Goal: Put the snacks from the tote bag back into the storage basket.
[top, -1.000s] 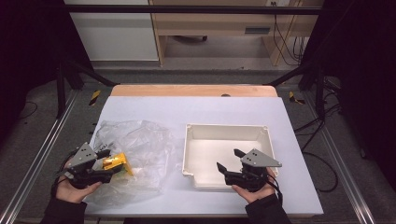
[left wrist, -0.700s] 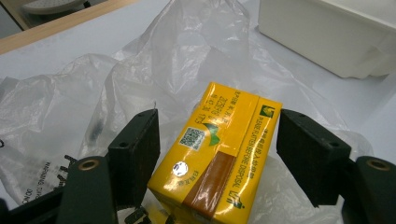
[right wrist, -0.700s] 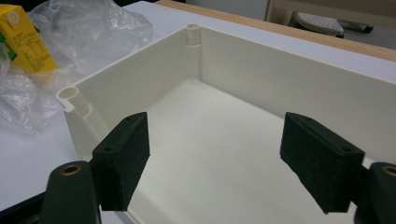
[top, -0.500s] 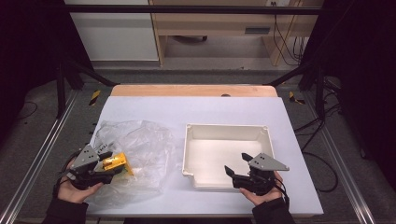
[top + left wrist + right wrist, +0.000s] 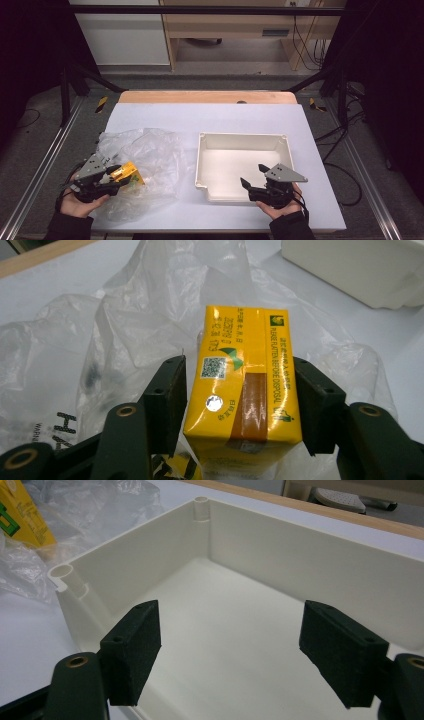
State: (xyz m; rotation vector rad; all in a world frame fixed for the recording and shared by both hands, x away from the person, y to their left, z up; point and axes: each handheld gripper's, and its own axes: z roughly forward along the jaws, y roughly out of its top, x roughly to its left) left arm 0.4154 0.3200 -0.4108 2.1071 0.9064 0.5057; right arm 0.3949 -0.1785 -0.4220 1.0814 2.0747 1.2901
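A yellow drink carton (image 5: 127,173) lies on a crumpled clear plastic bag (image 5: 150,155) at the table's left. My left gripper (image 5: 116,177) has just been closing around the carton (image 5: 245,390). In the left gripper view both black pads now rest against its long sides. My right gripper (image 5: 252,176) hovers over the near right corner of an empty cream tray (image 5: 240,136). Its jaws stand wide open (image 5: 230,640) with nothing between them, above the tray's floor and facing its far wall (image 5: 300,545).
The bag (image 5: 125,315) spreads from the left table edge almost to the tray's left wall. The carton (image 5: 20,510) and bag (image 5: 90,495) lie just beyond the tray's corner in the right gripper view. A wooden strip (image 5: 205,96) borders the table's far edge.
The left gripper's jaws have narrowed onto the yellow carton. The right gripper has drifted slightly right and toward the near edge, still open.
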